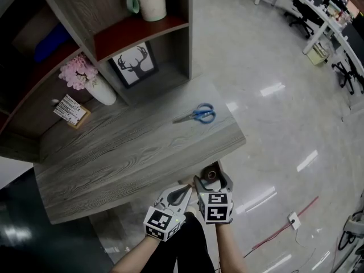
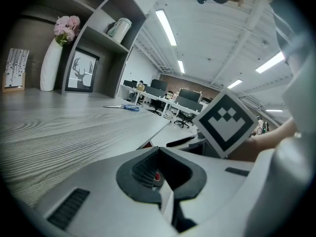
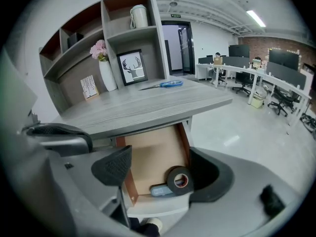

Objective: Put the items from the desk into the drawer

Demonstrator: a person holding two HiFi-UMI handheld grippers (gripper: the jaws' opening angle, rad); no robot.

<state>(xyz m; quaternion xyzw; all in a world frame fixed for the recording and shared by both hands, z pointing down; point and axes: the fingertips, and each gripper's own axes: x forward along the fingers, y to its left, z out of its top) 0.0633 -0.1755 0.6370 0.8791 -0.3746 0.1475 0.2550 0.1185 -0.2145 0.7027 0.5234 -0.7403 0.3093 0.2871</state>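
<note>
Tape roll [image 3: 180,180] is seen lodged in the open drawer [image 3: 153,152] at lower centre, scissors [image 1: 197,115] are left on the desk [image 1: 131,152], left gripper [image 2: 159,172] is pressed closed and empty, right gripper [image 3: 163,174] is spread wide, nothing held.

Your blue-handled scissors [image 1: 198,115] lie flat on the desk [image 1: 114,164] near its right edge, blades together. Below it, the drawer [image 3: 150,154] stands pulled open. A black tape roll [image 3: 178,179] sits at its front right corner, touching what looks like a flat pale-blue item [image 3: 159,190].

Bright, even light from long white ceiling strip lamps [image 2: 167,27]; streaky glare across glossy pale floor [image 1: 273,89]; heavy fisheye bending, black corners in gripper views.
</note>
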